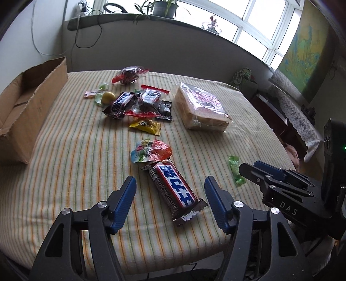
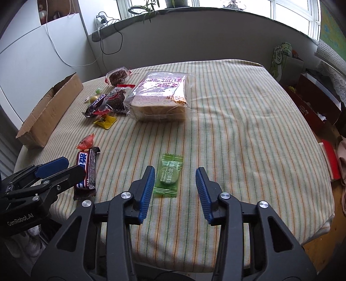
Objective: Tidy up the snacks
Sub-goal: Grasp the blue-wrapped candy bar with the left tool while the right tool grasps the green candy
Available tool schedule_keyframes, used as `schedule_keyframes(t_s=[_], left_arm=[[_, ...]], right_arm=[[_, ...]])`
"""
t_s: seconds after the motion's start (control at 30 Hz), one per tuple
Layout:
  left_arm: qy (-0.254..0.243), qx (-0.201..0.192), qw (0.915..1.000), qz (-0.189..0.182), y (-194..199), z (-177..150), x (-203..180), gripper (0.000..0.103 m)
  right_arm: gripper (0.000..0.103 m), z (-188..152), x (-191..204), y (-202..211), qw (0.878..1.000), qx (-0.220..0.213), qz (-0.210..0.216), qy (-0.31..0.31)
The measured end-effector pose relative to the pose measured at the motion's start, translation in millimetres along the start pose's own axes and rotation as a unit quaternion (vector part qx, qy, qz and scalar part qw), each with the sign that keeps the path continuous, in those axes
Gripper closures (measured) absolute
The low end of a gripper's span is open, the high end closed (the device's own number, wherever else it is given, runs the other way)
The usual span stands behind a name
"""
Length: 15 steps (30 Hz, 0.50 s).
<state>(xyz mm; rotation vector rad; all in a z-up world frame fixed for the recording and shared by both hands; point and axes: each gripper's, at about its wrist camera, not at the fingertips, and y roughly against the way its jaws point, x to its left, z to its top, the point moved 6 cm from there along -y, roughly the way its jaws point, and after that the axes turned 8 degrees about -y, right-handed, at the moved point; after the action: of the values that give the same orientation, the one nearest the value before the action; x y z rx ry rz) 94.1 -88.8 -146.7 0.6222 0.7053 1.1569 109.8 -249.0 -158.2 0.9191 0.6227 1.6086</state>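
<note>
On the striped cloth, two wide-open, empty claws flank one Snickers bar and one green candy.

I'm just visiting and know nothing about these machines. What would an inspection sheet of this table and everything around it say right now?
Surface: table under a striped cloth.
Job's things: chocolate bar between the left gripper's fingers; green candy ahead of the right gripper; bagged bread; pile of small snacks; open cardboard box at the left.
Clutter: nothing seen.
Grippers: left gripper open; right gripper open; neither holds anything.
Cables: black cable and white cable hanging down the wall.
Surroundings: windowsill with potted plant; boxes on the floor at right.
</note>
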Motion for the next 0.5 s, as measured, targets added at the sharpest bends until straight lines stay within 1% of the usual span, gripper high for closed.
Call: schedule_keyframes(t_s=[0.03, 0.07, 0.2, 0.4, 0.5], left_arm=[[0.001, 0.004, 1.0, 0.0, -3, -1, 1, 0.045], [0.003, 0.006, 1.0, -0.001, -6, -2, 2, 0.046], [0.007, 0.012, 0.9999, -0.002, -12, -5, 4, 0.046], [-0.004, 0.012, 0.9999, 0.007, -19, -3, 3, 0.048], [-0.018, 0.011, 0.9996, 0.018, -22, -1, 1, 0.056]], right_arm=[[0.066, -1, 1, -2, 1.0, 0.003, -0.001, 0.002], [0.066, -1, 2, -4, 1.0, 0.005, -0.001, 0.003], [0.066, -3, 5, -11, 1.0, 0.011, -0.009, 0.011], [0.067, -3, 12, -14, 0.999, 0.006, -0.034, 0.041], [0.073, -3, 13, -14, 0.998, 0.005, -0.044, 0.055]])
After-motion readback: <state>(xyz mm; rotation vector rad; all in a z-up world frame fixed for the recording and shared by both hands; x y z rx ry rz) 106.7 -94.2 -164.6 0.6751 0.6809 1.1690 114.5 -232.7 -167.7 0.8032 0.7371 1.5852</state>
